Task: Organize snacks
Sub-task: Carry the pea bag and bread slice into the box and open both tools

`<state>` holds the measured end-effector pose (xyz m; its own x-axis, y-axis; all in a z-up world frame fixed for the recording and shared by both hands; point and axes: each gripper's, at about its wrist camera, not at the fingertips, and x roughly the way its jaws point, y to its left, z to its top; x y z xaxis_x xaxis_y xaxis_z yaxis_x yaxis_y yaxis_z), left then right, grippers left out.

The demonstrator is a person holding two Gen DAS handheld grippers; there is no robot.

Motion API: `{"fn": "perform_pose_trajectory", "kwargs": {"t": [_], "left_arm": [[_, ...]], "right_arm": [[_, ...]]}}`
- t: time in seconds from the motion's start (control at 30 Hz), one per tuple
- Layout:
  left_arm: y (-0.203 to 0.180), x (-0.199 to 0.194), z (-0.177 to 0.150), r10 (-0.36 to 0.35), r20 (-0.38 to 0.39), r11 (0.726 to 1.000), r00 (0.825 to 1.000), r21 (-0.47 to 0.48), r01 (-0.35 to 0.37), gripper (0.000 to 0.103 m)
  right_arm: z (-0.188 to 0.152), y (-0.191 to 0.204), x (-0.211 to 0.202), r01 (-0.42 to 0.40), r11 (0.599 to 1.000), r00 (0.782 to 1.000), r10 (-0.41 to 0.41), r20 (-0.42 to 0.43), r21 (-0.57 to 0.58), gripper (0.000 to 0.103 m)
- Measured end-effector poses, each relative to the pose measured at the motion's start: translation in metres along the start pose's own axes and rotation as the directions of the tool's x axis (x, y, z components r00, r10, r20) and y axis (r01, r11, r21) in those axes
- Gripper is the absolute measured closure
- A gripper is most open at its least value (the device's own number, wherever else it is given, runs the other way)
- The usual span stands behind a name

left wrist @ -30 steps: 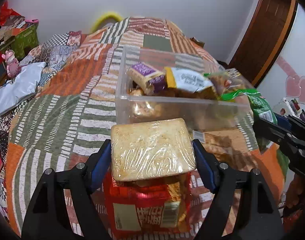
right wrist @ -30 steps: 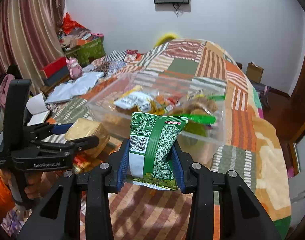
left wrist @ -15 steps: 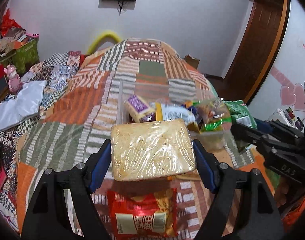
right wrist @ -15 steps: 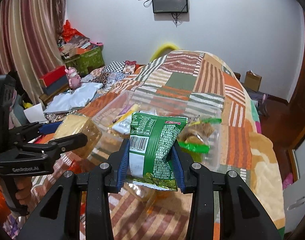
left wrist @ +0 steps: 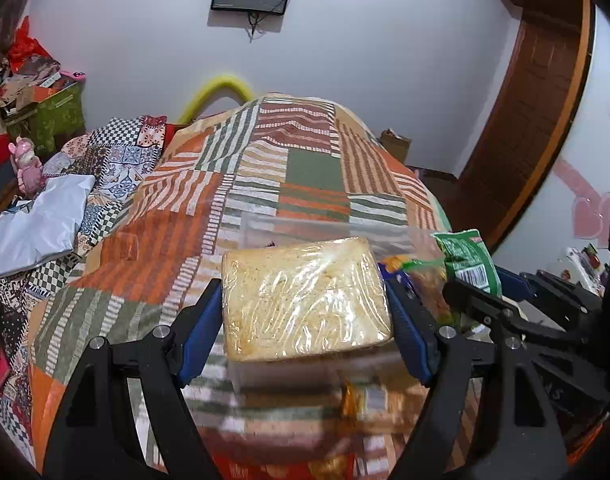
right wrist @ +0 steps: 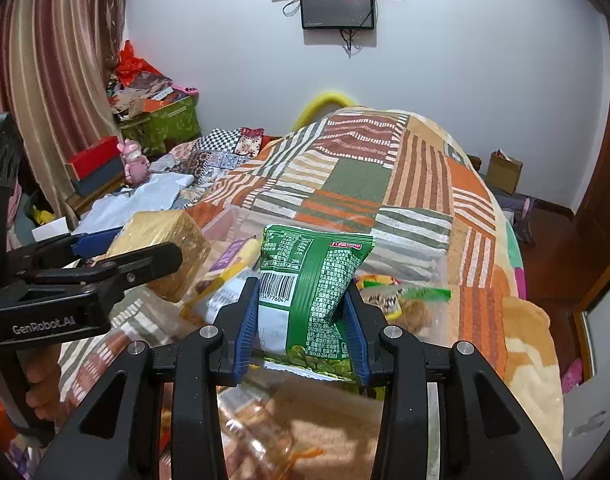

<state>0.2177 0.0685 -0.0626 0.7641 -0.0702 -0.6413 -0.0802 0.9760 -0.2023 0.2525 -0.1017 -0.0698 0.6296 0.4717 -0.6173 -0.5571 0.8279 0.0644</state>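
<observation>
My left gripper (left wrist: 305,300) is shut on a plastic-wrapped bread block (left wrist: 303,298), held above the near end of a clear plastic bin (left wrist: 289,222) on the bed. The bread also shows in the right wrist view (right wrist: 161,248). My right gripper (right wrist: 303,312) is shut on a green snack bag (right wrist: 317,292), held above the bin (right wrist: 437,264), which holds several snack packs. The green bag also shows at the right of the left wrist view (left wrist: 467,262). Both grippers are side by side, the left one (right wrist: 105,252) to the left of the right one.
The bin sits on a patchwork quilt (left wrist: 313,168). A blurred red snack pack (left wrist: 325,464) lies on the quilt below my left gripper. Clothes and a pink toy (left wrist: 27,166) lie at the left. A wooden door (left wrist: 533,112) stands at the right.
Both grippers have risen with their loads and tilted up; the bin and the red pack have dropped lower in both views. The grips have not changed.
</observation>
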Motion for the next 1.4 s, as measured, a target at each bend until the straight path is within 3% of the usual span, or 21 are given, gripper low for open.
{"fn": "perform_pose_trajectory", "kwargs": {"t": [0.33,0.47,0.67,0.77,0.9,1.4], "left_arm": [[0.0,0.047,0.017,0.047,-0.025,0.999,0.999,0.0,-0.047,0.026],[0.001,0.062,0.017,0.023,-0.044,0.999,0.999,-0.028,-0.024,0.026],[-0.006,0.071,0.013,0.038,-0.046,0.999,0.998,0.006,-0.038,0.025],[-0.006,0.073,0.014,0.037,-0.061,0.999,0.997,0.004,-0.037,0.025],[-0.009,0.066,0.015,0.029,-0.037,1.0,0.999,0.013,-0.028,0.025],[-0.015,0.018,0.006,0.043,-0.021,0.997,0.999,0.063,-0.042,0.025]], "right_arm": [[0.005,-0.001,0.028,0.014,1.0,0.999,-0.015,-0.03,-0.015,0.067],[0.002,0.0,0.035,0.02,1.0,0.999,-0.021,-0.038,-0.017,0.066],[0.002,0.001,0.038,0.04,0.999,0.998,-0.041,-0.041,-0.029,0.065],[0.002,0.002,0.038,0.039,0.999,0.998,-0.04,-0.052,-0.033,0.059],[0.002,0.004,0.032,0.043,0.998,0.998,-0.044,-0.039,-0.037,0.051],[-0.006,0.012,-0.005,0.041,0.997,0.999,-0.042,-0.015,-0.063,0.051]]}}
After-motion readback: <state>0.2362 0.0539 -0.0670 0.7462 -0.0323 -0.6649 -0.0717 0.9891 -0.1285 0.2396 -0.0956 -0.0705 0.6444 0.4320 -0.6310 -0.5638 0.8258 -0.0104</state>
